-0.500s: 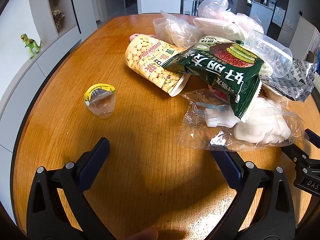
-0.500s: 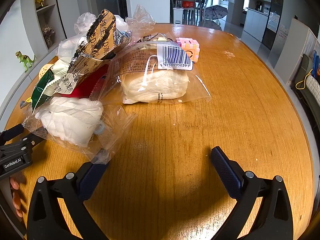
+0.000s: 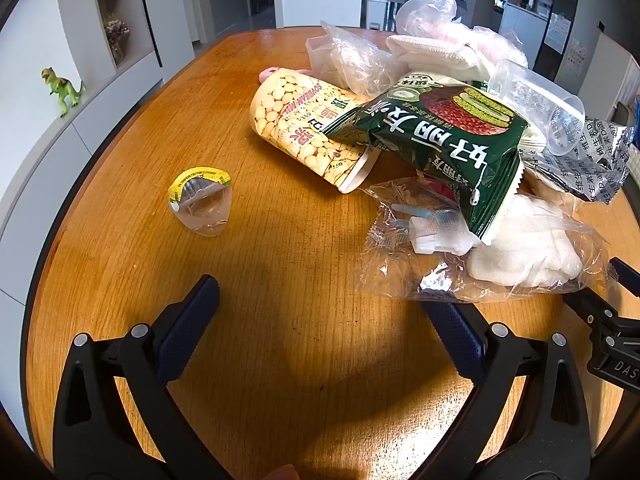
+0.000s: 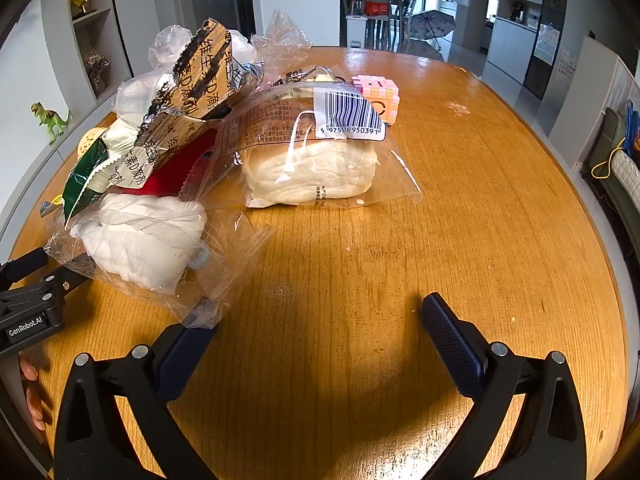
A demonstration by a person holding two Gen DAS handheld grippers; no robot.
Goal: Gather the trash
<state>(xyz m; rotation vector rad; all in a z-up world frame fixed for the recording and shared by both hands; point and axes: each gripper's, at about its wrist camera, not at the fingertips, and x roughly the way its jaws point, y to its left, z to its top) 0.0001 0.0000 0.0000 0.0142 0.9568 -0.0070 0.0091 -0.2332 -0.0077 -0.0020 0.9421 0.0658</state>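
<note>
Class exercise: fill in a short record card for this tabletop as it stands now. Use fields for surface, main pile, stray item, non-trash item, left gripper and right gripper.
surface: round wooden table
main pile: green snack bag on top, soybean-print pouch beside it, clear bag of white cloth at the near edge
stray item: empty jelly cup, alone, apart from the pile
non-trash item: pink cube toy behind the barcoded bag
left gripper: open, nothing between the jaws
right gripper: open, holding nothing

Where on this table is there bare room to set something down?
Bare wood lies right of the bread bag, out to the table edge, and between the jelly cup and soybean pouch. The wrapper pile is crowded.
</note>
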